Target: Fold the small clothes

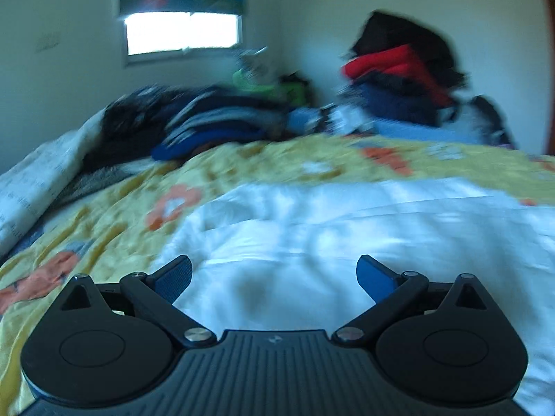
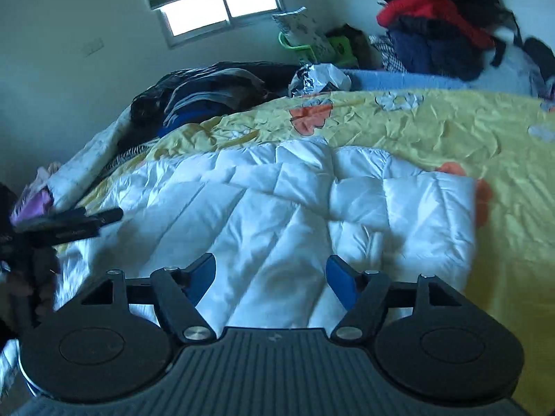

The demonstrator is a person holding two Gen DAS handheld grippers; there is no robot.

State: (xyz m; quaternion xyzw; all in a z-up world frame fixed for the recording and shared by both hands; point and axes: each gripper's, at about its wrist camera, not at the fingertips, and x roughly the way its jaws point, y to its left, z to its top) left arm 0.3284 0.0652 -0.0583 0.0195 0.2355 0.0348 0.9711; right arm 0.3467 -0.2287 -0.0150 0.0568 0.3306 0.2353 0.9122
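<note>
**White padded garment spread on the bed, both grippers empty above it**

Nearest in each wrist view is the gripper itself. The left gripper [image 1: 274, 279] has its jaws standing wide apart with nothing between the blue pads, only white cloth showing underneath. The right gripper [image 2: 271, 279] is also open, its jaws somewhat narrower, and nothing is pinched there either.

Directly under and ahead of both lies the white quilted garment [image 2: 277, 208], the piece being worked on. It rests on the yellow flowered bedspread [image 2: 451, 131], spread broadly, with what looks like one part laid over across the right side, forming a thicker band that ends in a squared edge near the right (whether that is a sleeve or a side panel I cannot tell). In the left wrist view the same garment [image 1: 347, 235] is badly blurred, so its creases cannot be read there. At the left edge of the right wrist view, the tip of the left gripper hangs just above the garment's left border.

As a judgement, the folding is at an early to middle stage: perhaps one fold is in, the garment is not yet a compact bundle, and the left part looks flat and unfolded.

Farther back, a low stack of dark clothes [image 2: 215, 93] sits at the bed's far left, and a tall pile with a red item [image 2: 433, 17] stands toward the far right corner (folded or not, I cannot say).
</note>
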